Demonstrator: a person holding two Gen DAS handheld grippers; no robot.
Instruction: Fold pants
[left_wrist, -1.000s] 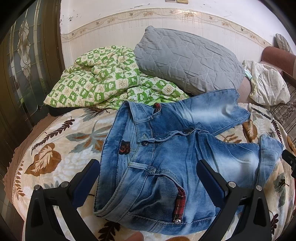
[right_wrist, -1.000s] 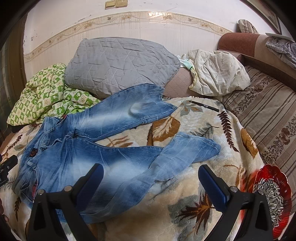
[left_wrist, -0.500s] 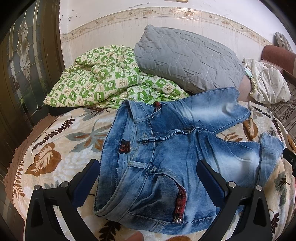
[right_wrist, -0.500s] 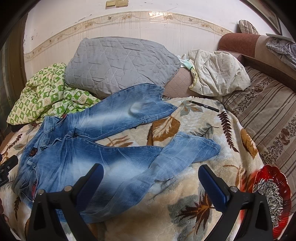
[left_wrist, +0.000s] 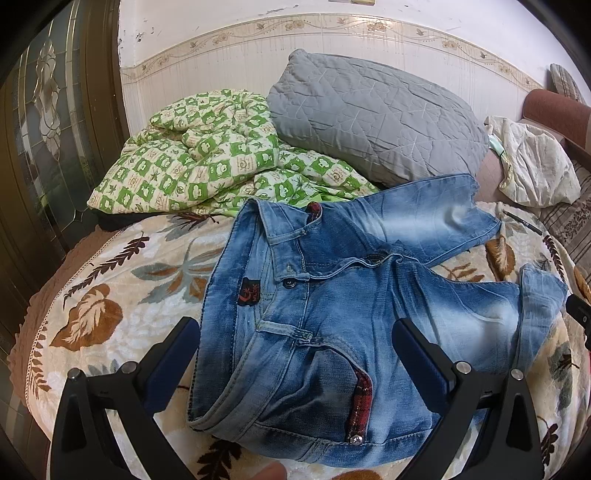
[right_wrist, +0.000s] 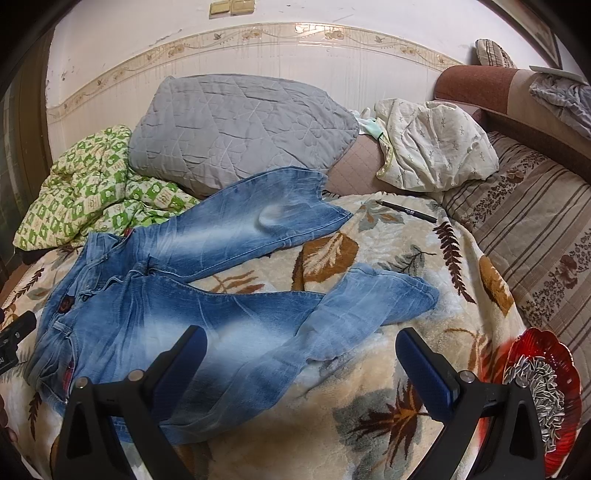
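Faded blue jeans lie spread on a leaf-patterned blanket, waist to the left, legs apart to the right. My left gripper is open and empty, hovering above the waistband and hip pocket. In the right wrist view the jeans show both legs: the far leg reaches toward the grey pillow, the near leg bends at the knee. My right gripper is open and empty above the near leg's thigh.
A grey quilted pillow and a green checked quilt lie at the back. A cream cloth bundle and a black pen lie right of the jeans. A red dish of seeds sits at the right edge.
The left wrist view has shifted very slightly. The jeans and both grippers stay as they were.
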